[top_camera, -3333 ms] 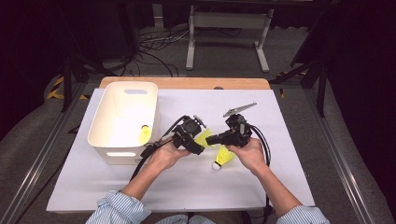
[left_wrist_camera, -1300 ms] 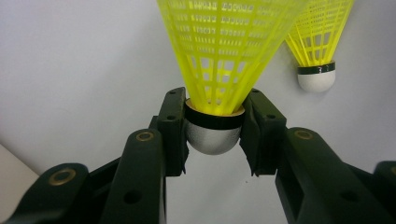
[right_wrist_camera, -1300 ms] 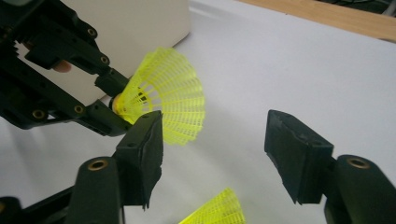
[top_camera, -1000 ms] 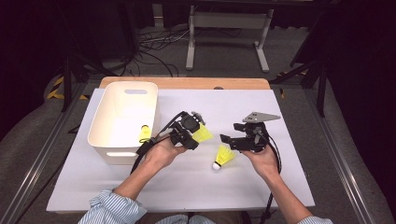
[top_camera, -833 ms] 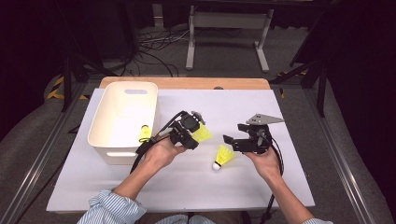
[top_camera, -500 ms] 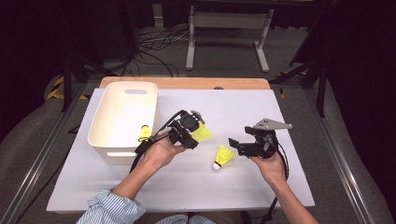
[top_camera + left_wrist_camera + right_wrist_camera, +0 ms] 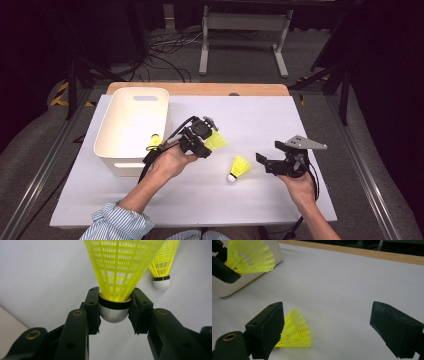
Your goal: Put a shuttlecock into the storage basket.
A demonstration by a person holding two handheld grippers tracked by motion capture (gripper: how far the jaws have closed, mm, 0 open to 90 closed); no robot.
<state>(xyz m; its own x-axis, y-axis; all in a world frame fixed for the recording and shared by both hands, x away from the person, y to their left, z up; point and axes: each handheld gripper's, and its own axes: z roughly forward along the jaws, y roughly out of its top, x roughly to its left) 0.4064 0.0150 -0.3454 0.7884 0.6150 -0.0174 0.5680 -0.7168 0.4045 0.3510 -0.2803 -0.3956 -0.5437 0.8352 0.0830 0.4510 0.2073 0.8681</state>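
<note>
A white bin [image 7: 131,131] stands on the white tabletop [image 7: 260,115], and it serves as the mark for everything else. Inside it, against the wall nearest the person's left hand, lies one yellow shuttlecock [image 7: 154,141], partly hidden by the rim; the rest of the bin's floor that shows is bare white. Just beside the bin's right wall, the left gripper [image 7: 204,136] is clamped on a second shuttlecock [image 7: 117,277]: in the left gripper view the two black jaws press on either side of its white cork and black band, with the yellow mesh skirt fanning up and away from them. In the high view that skirt points away from the bin, toward the middle of the tabletop. A third shuttlecock [image 7: 239,167] lies on its side on the tabletop, farther from the bin than the held one, its cork toward the person and its skirt pointing away. The right gripper [image 7: 266,164] sits farther out again from the bin, just beyond this loose shuttlecock. Its jaws have just been opening and now stand wide apart with nothing between them; in the right gripper view the loose shuttlecock's skirt shows behind the left-hand jaw, untouched, and the bin's corner appears far off at the upper left.
</note>
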